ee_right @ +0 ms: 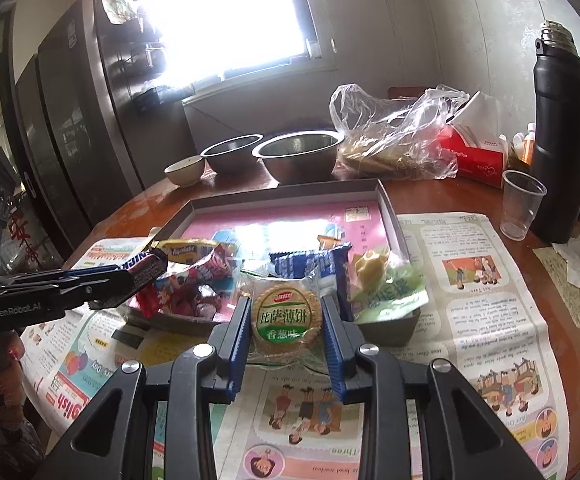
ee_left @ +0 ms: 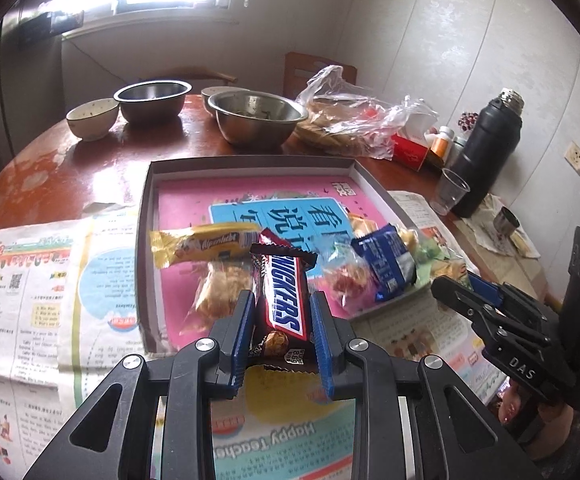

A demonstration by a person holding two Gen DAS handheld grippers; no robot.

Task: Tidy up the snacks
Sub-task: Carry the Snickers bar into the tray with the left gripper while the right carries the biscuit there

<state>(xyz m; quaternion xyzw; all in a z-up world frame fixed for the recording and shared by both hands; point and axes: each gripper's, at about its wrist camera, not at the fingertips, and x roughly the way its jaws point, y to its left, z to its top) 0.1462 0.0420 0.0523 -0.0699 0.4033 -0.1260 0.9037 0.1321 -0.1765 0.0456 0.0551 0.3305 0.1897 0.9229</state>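
Our left tool [ee_left: 283, 312] squeezes a Snickers [ee_left: 281, 292], our right tool [ee_right: 285, 320] a cracker [ee_right: 285, 320], over the newspaper [ee_right: 486, 280] on the brown bench [ee_left: 101, 160] by the window [ee_right: 225, 12].

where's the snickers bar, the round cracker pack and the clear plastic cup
snickers bar [ee_left: 283, 294], left wrist view, middle of the wrapper logo
round cracker pack [ee_right: 285, 318], right wrist view, centre of the green label
clear plastic cup [ee_right: 520, 210], right wrist view, its side wall

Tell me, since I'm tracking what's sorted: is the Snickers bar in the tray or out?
Out. The left gripper holds the Snickers bar at the tray's near edge.
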